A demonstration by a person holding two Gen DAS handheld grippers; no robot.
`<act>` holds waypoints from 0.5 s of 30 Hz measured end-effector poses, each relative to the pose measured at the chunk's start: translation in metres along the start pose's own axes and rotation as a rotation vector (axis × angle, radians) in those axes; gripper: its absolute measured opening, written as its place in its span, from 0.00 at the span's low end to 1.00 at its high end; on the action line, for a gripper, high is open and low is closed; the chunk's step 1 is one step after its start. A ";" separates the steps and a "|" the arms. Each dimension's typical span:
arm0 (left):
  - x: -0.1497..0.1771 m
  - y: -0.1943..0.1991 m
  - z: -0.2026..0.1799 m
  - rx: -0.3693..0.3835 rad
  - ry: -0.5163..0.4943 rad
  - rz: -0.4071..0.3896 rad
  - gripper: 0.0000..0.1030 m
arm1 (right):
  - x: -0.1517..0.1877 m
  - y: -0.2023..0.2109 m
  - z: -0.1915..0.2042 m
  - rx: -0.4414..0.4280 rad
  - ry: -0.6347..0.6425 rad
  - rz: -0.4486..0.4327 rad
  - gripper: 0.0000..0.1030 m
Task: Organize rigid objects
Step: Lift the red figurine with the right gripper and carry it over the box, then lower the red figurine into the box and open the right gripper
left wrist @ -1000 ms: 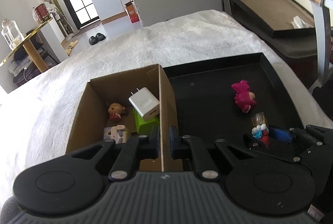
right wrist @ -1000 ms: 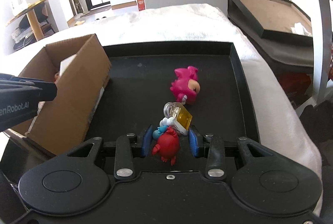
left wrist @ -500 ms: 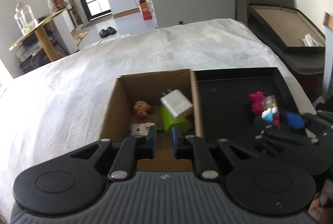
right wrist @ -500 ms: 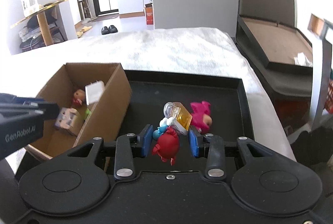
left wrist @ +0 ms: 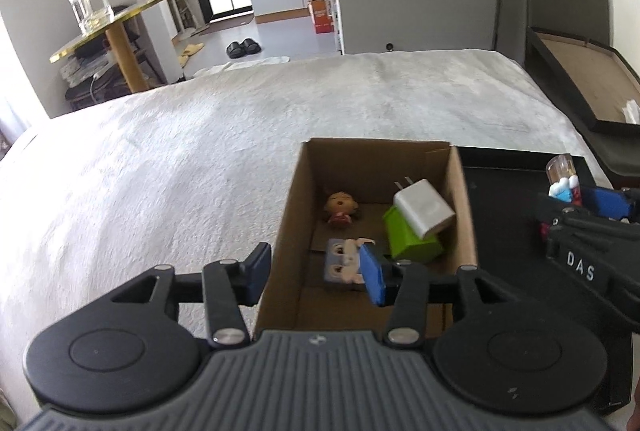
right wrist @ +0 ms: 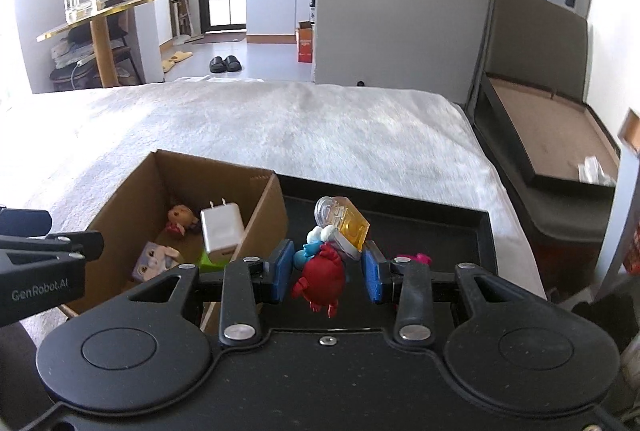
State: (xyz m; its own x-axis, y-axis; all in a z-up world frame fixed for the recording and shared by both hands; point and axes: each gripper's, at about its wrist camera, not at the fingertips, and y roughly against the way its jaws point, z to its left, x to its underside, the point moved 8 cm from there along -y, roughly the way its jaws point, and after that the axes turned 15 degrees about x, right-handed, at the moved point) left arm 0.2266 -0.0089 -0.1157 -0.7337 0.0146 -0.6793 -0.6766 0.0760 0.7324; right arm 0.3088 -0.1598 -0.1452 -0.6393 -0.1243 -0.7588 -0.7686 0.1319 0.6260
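Right gripper [right wrist: 326, 273] jaws clamp red figurine w/ amber bottle [right wrist: 320, 271]; cardboard box [right wrist: 120, 199] at 10 o'clock holds four items. Left gripper [left wrist: 316, 277] jaws apart. Pink toy [right wrist: 416, 258] left on black tray [right wrist: 440, 227].

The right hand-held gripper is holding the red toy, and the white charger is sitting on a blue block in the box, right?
Nearly. The right hand-held gripper holds the red toy, but the white charger sits on a green block, not blue, inside the cardboard box. The left wrist view shows it.
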 end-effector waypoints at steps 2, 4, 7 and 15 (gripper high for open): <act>0.001 -0.003 0.008 0.000 0.017 0.004 0.47 | -0.005 -0.002 0.007 -0.003 0.016 -0.002 0.36; 0.002 -0.005 0.016 0.000 0.031 0.007 0.47 | -0.008 -0.003 0.014 -0.005 0.030 -0.004 0.36; 0.004 -0.009 0.026 0.002 0.052 0.014 0.47 | -0.013 -0.005 0.024 -0.007 0.051 -0.006 0.36; 0.010 -0.025 0.047 0.017 0.097 0.035 0.47 | -0.029 -0.013 0.052 -0.020 0.114 -0.014 0.36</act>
State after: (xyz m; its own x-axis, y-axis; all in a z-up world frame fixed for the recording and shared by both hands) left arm 0.2391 0.0360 -0.1429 -0.7600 -0.0795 -0.6451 -0.6499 0.0938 0.7542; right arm 0.3388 -0.1069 -0.1406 -0.6262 -0.2371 -0.7427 -0.7769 0.1102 0.6199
